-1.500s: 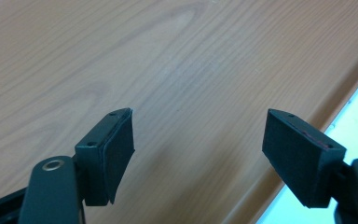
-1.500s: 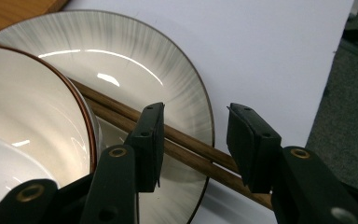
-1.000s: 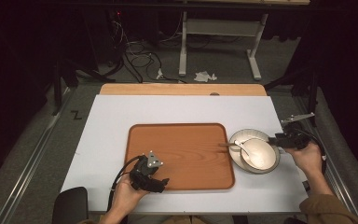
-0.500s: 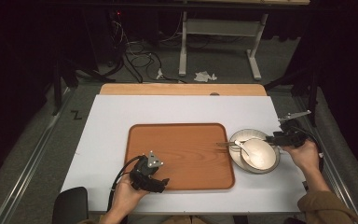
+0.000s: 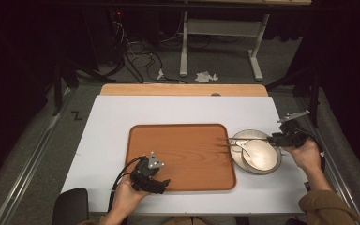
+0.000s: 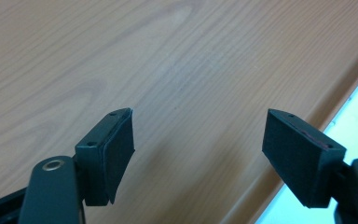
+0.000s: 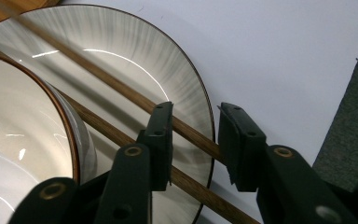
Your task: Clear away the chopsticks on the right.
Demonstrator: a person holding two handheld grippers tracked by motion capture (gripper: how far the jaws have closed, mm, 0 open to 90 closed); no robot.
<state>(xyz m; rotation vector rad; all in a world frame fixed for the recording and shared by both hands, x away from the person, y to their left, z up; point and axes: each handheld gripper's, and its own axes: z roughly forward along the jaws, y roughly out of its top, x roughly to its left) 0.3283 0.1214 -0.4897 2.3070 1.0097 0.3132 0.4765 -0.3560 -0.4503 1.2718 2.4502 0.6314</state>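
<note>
High view: one white table carries one wooden tray at the centre of the frame and, just right of it, one plate with one bowl resting on its lower right part. Two chopsticks lie across the plate, their tips reaching over the tray's right edge. Two hand-held grippers are present. The left hand-held gripper, held by a hand at the lower left, sits at the tray's lower edge; the right hand-held gripper, held by a hand at the right, is at the plate's right rim, at the thick ends of the chopsticks. Left gripper view: the jaws of the left hand-held gripper stand wide apart and released, with nothing between them, above the wood grain of the tray; the tray's raised rim and a strip of table show at the lower right, detail the high view does not resolve. Right gripper view: the right hand-held gripper has its jaws narrowed about the upper chopstick; whether the pads actually clamp it cannot be told. The second chopstick passes under the left jaw. The plate shows grey radial streaks and a dark rim, and the bowl a brown rim, at the left of the frame.
</note>
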